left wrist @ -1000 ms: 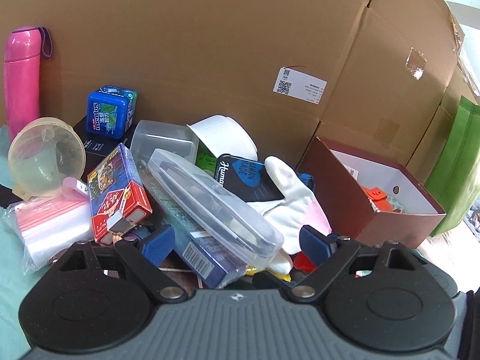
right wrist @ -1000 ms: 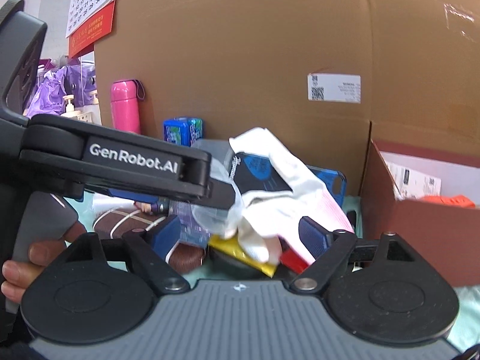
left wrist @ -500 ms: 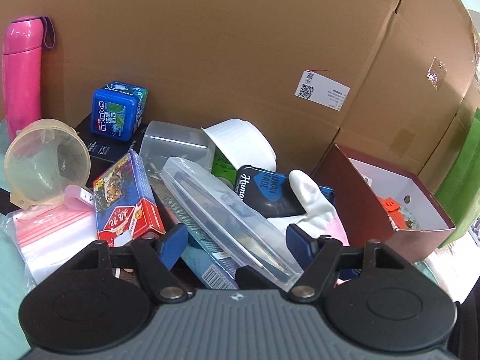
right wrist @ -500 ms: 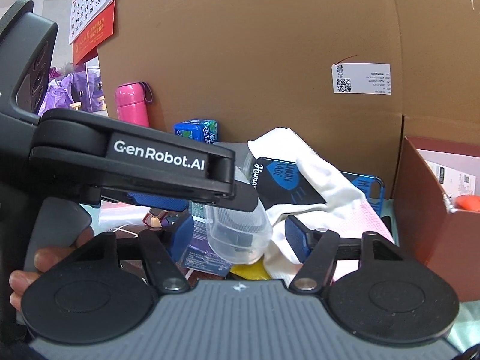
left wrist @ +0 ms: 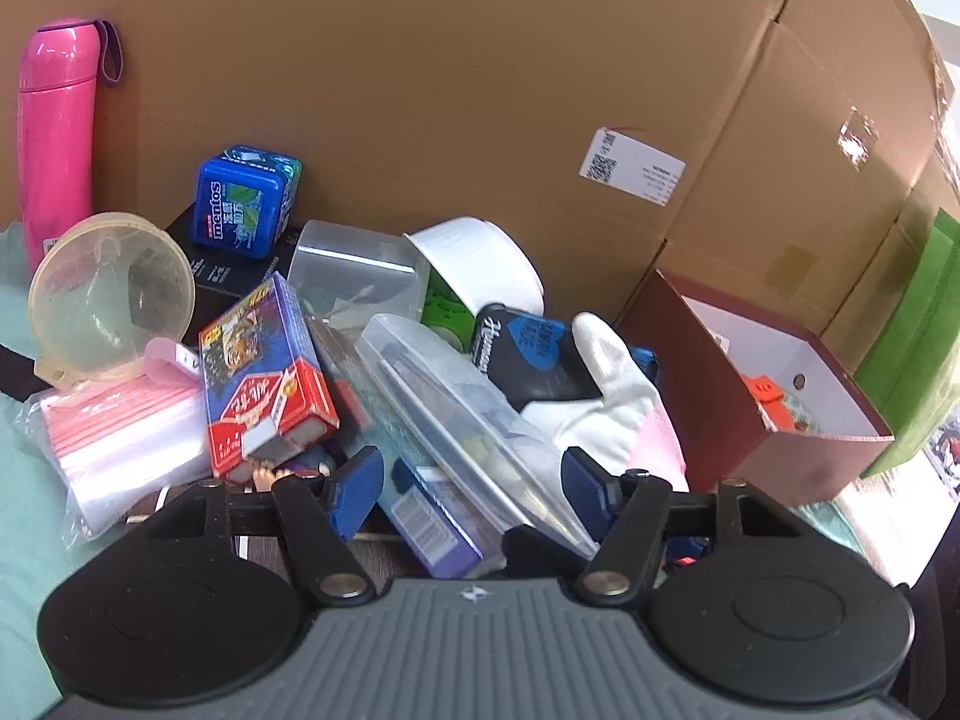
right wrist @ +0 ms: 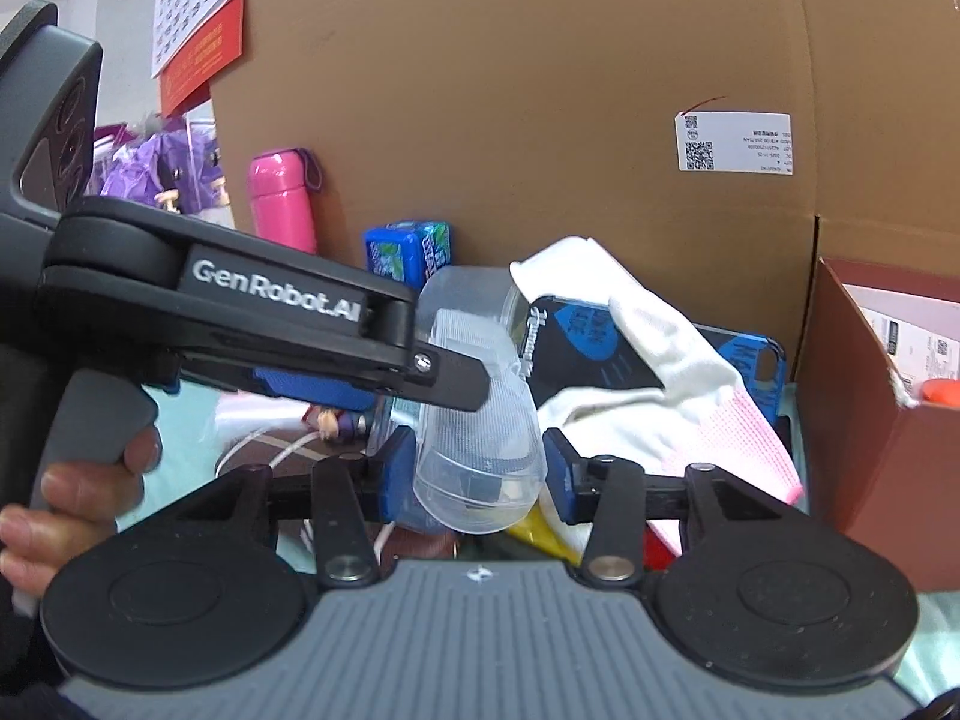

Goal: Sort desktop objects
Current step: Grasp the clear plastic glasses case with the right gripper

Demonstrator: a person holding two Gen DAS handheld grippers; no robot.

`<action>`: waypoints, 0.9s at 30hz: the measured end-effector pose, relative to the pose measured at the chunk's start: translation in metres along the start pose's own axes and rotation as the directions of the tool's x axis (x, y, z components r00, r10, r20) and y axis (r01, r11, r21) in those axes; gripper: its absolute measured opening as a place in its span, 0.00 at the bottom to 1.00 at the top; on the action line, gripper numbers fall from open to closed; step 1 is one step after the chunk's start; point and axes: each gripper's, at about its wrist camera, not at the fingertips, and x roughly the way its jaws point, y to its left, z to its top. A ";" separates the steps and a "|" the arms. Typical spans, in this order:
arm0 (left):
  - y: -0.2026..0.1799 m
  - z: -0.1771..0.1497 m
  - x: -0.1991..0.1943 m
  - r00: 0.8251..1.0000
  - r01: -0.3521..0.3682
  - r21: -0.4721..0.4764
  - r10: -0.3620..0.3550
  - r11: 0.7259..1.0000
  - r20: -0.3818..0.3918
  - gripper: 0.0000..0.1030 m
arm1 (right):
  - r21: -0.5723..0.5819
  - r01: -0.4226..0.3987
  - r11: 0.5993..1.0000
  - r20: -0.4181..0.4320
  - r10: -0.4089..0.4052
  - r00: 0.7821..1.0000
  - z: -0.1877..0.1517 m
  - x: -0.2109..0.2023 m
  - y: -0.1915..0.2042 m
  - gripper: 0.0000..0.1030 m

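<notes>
A long clear plastic case (left wrist: 456, 396) lies slantwise on top of the pile. Its near part runs between the pads of my left gripper (left wrist: 473, 489), whose jaws are closing; the left pad stands apart from it, over a purple box (left wrist: 432, 528). In the right wrist view the left gripper's near finger (right wrist: 444, 375) lies against the case (right wrist: 480, 420). My right gripper (right wrist: 478, 474) is closing on the case's rounded end, and both blue pads touch its sides.
A white and pink glove (left wrist: 606, 408) and a dark phone case (left wrist: 534, 354) lie right of the case. A red and blue box (left wrist: 264, 372), zip bags (left wrist: 120, 438), a funnel (left wrist: 108, 294), a mentos box (left wrist: 243, 204) and a pink bottle (left wrist: 54, 132) stand left. A maroon box (left wrist: 720, 396) sits right, with cardboard (left wrist: 480, 90) behind.
Both pairs of jaws have narrowed. The right gripper's pads, wide apart in front of the glove a second ago, now sit on the end of the clear case.
</notes>
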 end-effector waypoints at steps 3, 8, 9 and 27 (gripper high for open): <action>-0.003 -0.010 -0.006 0.999 0.028 0.024 -0.028 0.999 -0.019 0.67 | 0.006 -0.014 1.000 -0.017 0.014 1.000 -0.009 -0.017 -0.002 0.43; -0.016 -0.032 -0.016 0.998 0.053 0.078 -0.049 0.996 -0.050 0.68 | 0.005 -0.027 1.000 -0.051 0.027 0.998 -0.030 -0.051 -0.001 0.43; -0.018 -0.037 -0.018 0.997 0.056 0.088 -0.051 0.995 -0.058 0.68 | 0.004 -0.027 1.000 -0.060 0.027 0.998 -0.035 -0.057 -0.001 0.43; -0.055 -0.063 0.030 0.959 0.154 0.077 -0.130 0.985 -0.250 0.71 | 0.028 0.068 0.997 -0.175 -0.062 0.983 -0.096 -0.129 -0.017 0.45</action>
